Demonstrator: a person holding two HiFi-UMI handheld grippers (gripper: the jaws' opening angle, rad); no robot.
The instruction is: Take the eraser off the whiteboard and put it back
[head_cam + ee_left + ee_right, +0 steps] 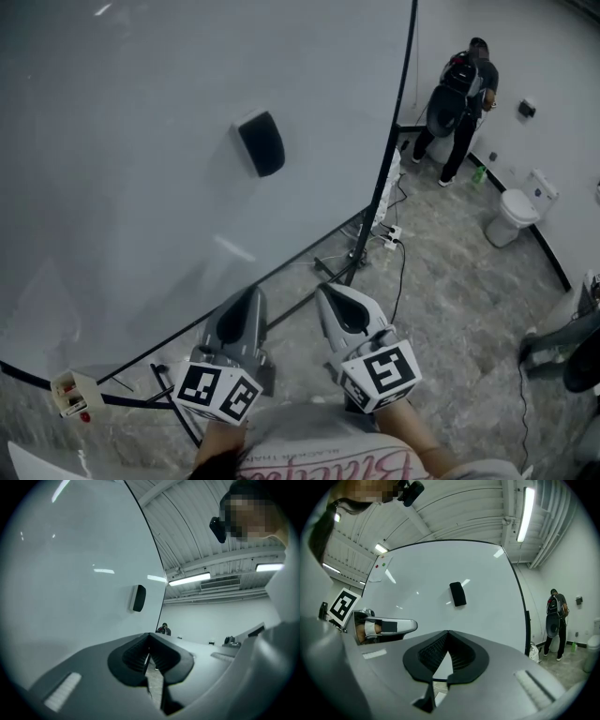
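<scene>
eraser (261, 142) sits stuck on the whiteboard (131, 216), toward its right part and a little tilted, with nothing touching it. both tongs are held low, close to the person's body and well apart from the board face. the left tongs (246, 298) are clenched with nothing between the tips, and the right tongs (328, 295) are clenched and empty too. from this alone i cannot tell whether the eraser is waiting to be taken or is already put back. if the taking is in hand, the next move calls for one pair of tongs to release, rise to the eraser, straddle its narrow sides and clench firmly enough to overcome whatever holds it to the board.
</scene>
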